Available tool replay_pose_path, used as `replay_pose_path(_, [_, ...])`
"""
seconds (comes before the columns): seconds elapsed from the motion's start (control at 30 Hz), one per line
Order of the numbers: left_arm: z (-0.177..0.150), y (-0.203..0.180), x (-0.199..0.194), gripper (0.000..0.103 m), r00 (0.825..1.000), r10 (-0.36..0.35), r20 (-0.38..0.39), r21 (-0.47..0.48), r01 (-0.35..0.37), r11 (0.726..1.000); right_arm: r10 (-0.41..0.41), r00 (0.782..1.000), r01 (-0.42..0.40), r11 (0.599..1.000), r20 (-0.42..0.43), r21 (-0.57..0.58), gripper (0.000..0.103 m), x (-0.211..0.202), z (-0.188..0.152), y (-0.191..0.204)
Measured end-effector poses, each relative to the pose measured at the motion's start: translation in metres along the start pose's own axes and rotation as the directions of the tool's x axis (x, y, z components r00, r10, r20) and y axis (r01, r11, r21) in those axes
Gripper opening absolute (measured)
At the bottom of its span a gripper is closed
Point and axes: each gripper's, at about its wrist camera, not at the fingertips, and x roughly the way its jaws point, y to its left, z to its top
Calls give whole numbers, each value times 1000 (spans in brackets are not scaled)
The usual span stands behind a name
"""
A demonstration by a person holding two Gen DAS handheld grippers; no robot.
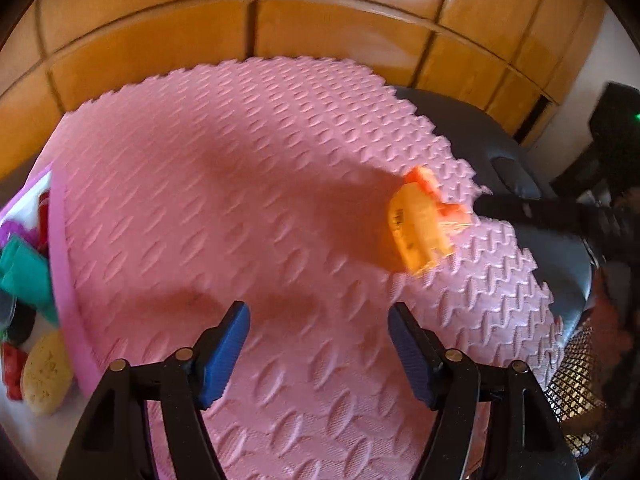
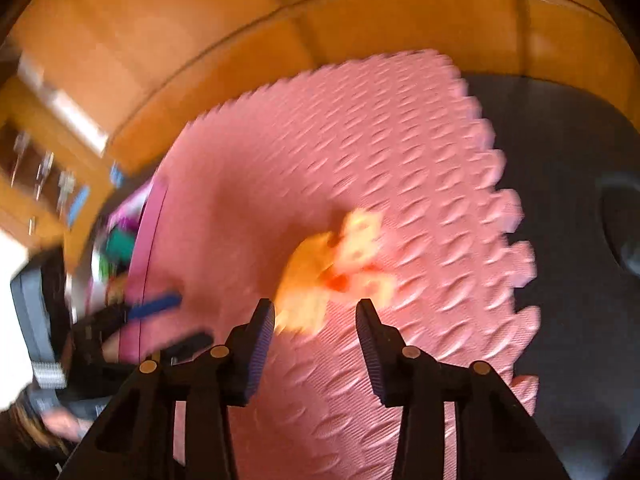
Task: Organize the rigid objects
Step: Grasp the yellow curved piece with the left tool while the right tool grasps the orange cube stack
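Right gripper [image 2: 316, 322], jaws wide, nears a yellow-orange toy [image 1: 422, 224] on the pink mat [image 1: 240, 200]; closing around it seems next. Left gripper [image 1: 320, 340] hangs wide, empty.

pink foam mat [image 1: 248, 184] on dark seat [image 1: 560, 256] | orange panelled wall [image 1: 340, 36] behind

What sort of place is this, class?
Probably a home playroom: a pink foam puzzle mat as work surface, orange padded wall panels behind, and a tray of small toys beside it.
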Motion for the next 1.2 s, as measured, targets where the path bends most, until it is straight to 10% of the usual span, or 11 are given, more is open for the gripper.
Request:
replay_pose_path(0.47, [32,-49,34,81,998,-68,-13,71,69,995,-106,992,91,975,65,203,45,-11,7,-44])
replay_pose_path(0.53, [36,-48,42,72,997,-67,-23,56,68,996,-112,991,97,975,66,202,45,-9,8,-45])
replay_pose_path(0.6, [39,-45,47,36,999,-41,-23,59,43,997,-127,989,112,974,70,195,45,-10,7,-45])
replay_pose_path(0.77, [35,-23,40,29,999,-50,-12,29,51,998,-151,985,136,976,80,171,45,-10,8,-42])
replay_pose_path(0.93, [26,-9,32,30,999,-37,-6,29,37,999,-161,984,146,975,80,168,45,-10,8,-42])
replay_pose_path(1.07, [26,-5,28,74,999,-50,5,7,50,999,-163,984,149,973,71,179,45,-10,8,-44])
replay_pose_path(1.2, [33,-4,27,72,999,-35,21,10,35,999,-168,984,154,972,64,178,45,-9,8,-43])
